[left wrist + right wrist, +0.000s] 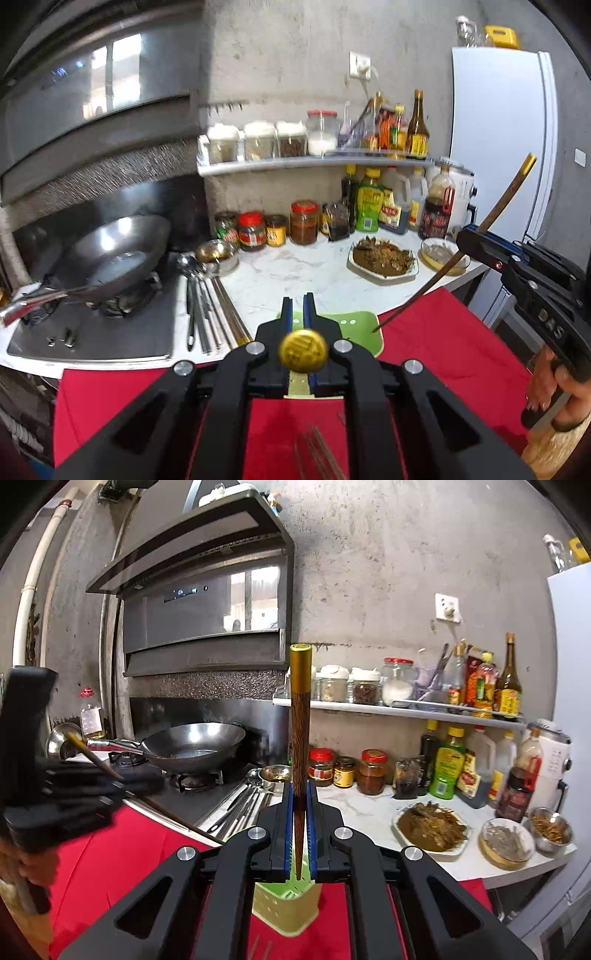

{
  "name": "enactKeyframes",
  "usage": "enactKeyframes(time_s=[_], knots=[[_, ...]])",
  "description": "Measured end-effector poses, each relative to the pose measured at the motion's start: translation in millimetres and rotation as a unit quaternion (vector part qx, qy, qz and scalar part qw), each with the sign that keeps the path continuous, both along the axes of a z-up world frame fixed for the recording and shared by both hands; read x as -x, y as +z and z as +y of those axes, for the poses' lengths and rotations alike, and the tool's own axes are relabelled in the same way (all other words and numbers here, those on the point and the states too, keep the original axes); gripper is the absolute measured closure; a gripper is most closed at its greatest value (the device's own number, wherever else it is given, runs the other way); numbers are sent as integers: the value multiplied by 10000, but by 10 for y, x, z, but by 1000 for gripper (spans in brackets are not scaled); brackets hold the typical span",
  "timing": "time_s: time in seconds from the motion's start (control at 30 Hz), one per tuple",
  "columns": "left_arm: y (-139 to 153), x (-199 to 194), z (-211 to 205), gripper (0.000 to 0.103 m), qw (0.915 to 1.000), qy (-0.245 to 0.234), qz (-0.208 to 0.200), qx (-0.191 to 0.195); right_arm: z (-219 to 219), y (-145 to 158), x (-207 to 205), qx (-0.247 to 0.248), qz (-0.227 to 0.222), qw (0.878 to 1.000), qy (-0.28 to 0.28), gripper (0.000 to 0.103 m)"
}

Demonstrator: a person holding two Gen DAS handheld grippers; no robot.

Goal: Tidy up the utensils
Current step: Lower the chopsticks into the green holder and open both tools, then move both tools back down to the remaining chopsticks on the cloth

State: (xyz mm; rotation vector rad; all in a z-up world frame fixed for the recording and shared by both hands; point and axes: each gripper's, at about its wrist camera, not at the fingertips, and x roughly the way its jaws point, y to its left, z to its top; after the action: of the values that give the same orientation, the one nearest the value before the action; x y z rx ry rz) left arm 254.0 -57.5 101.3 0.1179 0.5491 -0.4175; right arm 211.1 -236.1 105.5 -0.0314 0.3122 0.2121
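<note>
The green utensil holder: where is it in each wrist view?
Left wrist view: green utensil holder sits bottom centre on the red cloth, partly hidden by the left tongs.
Right wrist view: bottom centre, below the right tongs.
Shared landmark: the wok.

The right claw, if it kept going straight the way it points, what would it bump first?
Probably the green utensil holder just past the right claw, which grips a wooden chopstick. Depth is hard to judge.
</note>
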Motion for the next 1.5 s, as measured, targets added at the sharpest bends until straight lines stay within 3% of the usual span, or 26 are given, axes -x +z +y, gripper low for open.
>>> enactKeyframes(time_s=[0.33,0.4,0.43,0.47,0.57,0.7,0.8,0.93,1.17,1.5], knots=[[-689,-652,-196,97,9952,-84,956,-198,83,-632,-531,148,816,9965,40,93],[-688,-665,-183,97,9956,-25,924,-177,79,-677,-568,151,924,9956,3,81],[-665,-660,-166,96,9958,2,903,-164,65,-666,-550,126,909,9958,-39,64],[-610,-628,-138,93,9963,32,855,-124,44,-645,-516,100,876,9961,-63,55],[-372,-432,-31,62,9984,139,549,-4,-33,-506,-297,89,685,9975,-127,55],[-96,-12,134,60,9992,363,147,39,-141,-372,142,69,524,9984,-181,55],[-67,383,291,58,9980,629,7,-11,-203,-382,513,91,483,9986,-197,55],[-280,821,481,58,9953,962,50,-132,-230,-532,928,79,601,9980,-152,55],[-977,1522,740,58,9908,1220,563,-170,-189,-1002,1556,103,914,9956,-164,55],[-1572,2129,855,58,9860,1444,813,-176,-122,-1534,2145,184,1307,9908,-303,55]])
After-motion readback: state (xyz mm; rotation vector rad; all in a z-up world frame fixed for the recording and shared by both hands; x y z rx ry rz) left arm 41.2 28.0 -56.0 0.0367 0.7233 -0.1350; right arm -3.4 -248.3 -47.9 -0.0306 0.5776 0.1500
